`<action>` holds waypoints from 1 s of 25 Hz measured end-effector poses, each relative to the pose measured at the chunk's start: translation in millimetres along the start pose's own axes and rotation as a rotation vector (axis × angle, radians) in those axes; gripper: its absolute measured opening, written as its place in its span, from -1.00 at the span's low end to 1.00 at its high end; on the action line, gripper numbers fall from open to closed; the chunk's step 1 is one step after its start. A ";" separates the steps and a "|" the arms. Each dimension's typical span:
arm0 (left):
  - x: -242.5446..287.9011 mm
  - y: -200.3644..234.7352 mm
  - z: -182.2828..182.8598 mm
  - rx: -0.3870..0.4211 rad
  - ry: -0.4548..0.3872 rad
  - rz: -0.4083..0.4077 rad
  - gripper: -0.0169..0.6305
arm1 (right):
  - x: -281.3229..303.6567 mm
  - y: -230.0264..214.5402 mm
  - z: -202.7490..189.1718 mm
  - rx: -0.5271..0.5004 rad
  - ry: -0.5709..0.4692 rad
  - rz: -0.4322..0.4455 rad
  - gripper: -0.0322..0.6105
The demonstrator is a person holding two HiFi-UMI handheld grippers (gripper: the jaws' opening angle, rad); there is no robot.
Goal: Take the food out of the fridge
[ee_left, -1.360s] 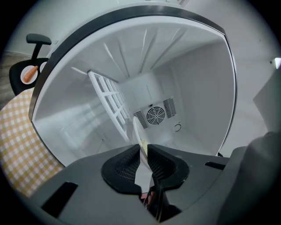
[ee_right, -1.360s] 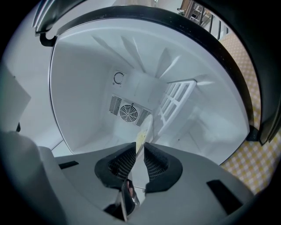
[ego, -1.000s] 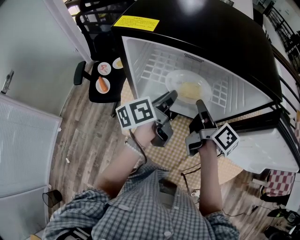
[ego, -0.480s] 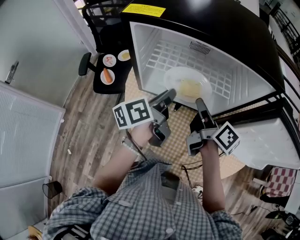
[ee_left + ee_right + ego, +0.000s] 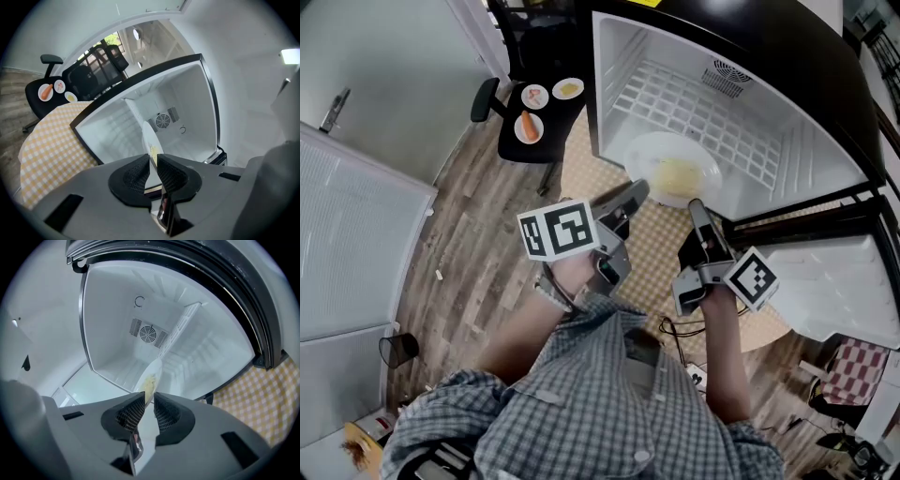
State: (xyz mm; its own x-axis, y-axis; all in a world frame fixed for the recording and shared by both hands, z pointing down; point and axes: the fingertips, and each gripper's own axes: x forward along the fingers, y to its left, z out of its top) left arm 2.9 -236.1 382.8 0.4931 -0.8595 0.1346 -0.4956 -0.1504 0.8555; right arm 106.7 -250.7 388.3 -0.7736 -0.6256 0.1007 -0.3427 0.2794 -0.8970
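A white plate (image 5: 673,169) with yellow food on it sits at the mouth of the open black fridge (image 5: 769,56), above the wire shelf. My left gripper (image 5: 636,190) is shut on the plate's near left rim. My right gripper (image 5: 697,208) is shut on its near right rim. In the left gripper view the plate (image 5: 151,140) runs edge-on into the narrow gap of the left gripper (image 5: 153,159). The right gripper view shows the plate (image 5: 151,376) the same way, caught in the right gripper (image 5: 149,399).
A yellow checkered cloth (image 5: 652,258) lies below the fridge opening. The fridge door (image 5: 830,281) hangs open at the right. A black office chair (image 5: 539,117) at the left carries three small plates of food. A white door (image 5: 356,216) is at the far left.
Both grippers have drawn back toward me with the plate held between them. The plate has come from deep over the shelf to the fridge's front edge.
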 end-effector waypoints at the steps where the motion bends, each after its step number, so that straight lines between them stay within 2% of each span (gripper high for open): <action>1: -4.5 2.2 -2.0 0.000 -0.002 0.005 -0.78 | -0.3 0.1 -4.7 -0.002 0.013 0.002 -0.73; 6: -22.2 13.8 -10.8 0.015 -0.004 0.033 -0.78 | -0.5 -5.7 -26.6 -0.002 0.076 -0.004 -0.73; 16: -41.8 54.2 -33.9 -0.020 0.035 0.103 -0.78 | 4.3 -29.5 -67.7 0.028 0.165 -0.035 -0.73; 25: -52.3 99.8 -62.4 -0.091 0.100 0.172 -0.79 | 0.9 -77.2 -105.5 0.040 0.261 -0.163 -0.73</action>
State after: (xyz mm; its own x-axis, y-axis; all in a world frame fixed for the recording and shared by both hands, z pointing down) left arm -27.8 -175.7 492.4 0.4773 -0.8153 0.3277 -0.5146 0.0430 0.8564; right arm 76.2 -196.0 503.1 -0.8228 -0.4504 0.3466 -0.4559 0.1589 -0.8757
